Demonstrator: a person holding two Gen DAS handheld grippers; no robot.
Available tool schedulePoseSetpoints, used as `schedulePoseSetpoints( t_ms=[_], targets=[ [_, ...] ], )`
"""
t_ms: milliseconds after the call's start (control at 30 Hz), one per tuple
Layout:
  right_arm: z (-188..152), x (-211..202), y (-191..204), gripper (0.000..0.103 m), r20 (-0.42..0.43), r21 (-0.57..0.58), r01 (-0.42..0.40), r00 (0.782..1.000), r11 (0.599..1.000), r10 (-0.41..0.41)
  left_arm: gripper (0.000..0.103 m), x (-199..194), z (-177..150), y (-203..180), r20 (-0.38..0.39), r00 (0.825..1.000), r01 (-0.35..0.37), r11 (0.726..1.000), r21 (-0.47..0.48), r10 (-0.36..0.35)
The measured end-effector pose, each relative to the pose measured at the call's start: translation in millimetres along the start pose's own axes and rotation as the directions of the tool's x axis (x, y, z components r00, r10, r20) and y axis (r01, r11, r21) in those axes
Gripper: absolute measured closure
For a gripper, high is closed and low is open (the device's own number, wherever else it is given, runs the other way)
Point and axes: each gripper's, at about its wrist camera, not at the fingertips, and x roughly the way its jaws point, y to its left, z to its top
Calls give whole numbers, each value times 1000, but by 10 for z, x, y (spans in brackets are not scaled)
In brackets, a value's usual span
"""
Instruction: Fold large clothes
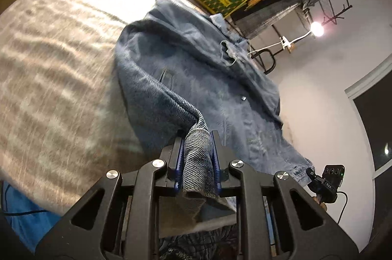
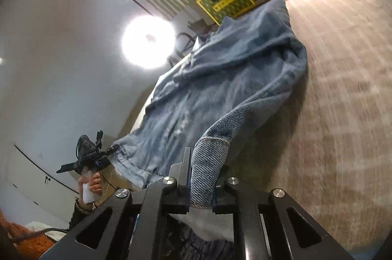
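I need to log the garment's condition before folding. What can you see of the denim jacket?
The denim jacket is faded blue with a metal button and worn, frayed patches. It lies rumpled and spread on the beige woven surface. The left tongs and the right tongs each pinch a bunched edge showing its twill inside.

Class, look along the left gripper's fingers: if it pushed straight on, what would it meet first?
The denim jacket itself: the left gripper is shut on its hem, and the bunched cloth lies directly ahead, on the striped surface. Depth is uncertain.
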Motion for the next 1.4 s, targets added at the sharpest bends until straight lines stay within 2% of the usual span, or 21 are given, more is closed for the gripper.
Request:
schedulePoseSetpoints(
  t_ms=[267,533,667,900,1067,1133,1200,1267,1300,1367,1400],
  targets=[
    [538,139,261,94,45,-68,15,999,998,-12,85,139,426,-373,41,999,14,997,76,-18],
    [1257,440,311,94,73,-78,48,996,996,-43,85,493,1084,-605,66,998,10,996,83,-16],
    [1621,552,220,95,105,-63,80,992,995,-73,86,644,1476,-664,116,993,-2,998,59,-5],
    [2304,896,-32,95,123,-39,155,981,987,-149,88,1134,2250,-692,201,975,-109,993,51,96],
    [2800,1355,-273,95,102,-33,228,969,973,-224,94,1730,2767,-601,227,947,-242,970,35,228],
    [2944,1568,-444,95,87,-11,261,962,965,-259,94,2069,2928,-495,182,941,-296,954,43,284],
    [3007,1839,-676,95,36,21,321,946,947,-321,94,2323,3043,-321,143,933,-335,942,3,331],
    [2997,2058,-861,95,-23,37,377,926,925,-377,93,2420,3121,-192,113,941,-320,947,-16,320],
    [2976,2157,-952,95,-54,45,399,917,916,-396,93,2399,3134,-157,123,941,-313,949,-29,314],
    [2944,2238,-1093,94,-76,83,395,918,915,-390,93,2293,3159,-104,151,941,-301,953,-31,302],
    [2940,2224,-1126,94,-77,95,385,922,918,-379,85,2211,3170,-84,159,944,-291,956,-21,291]
  ],
)
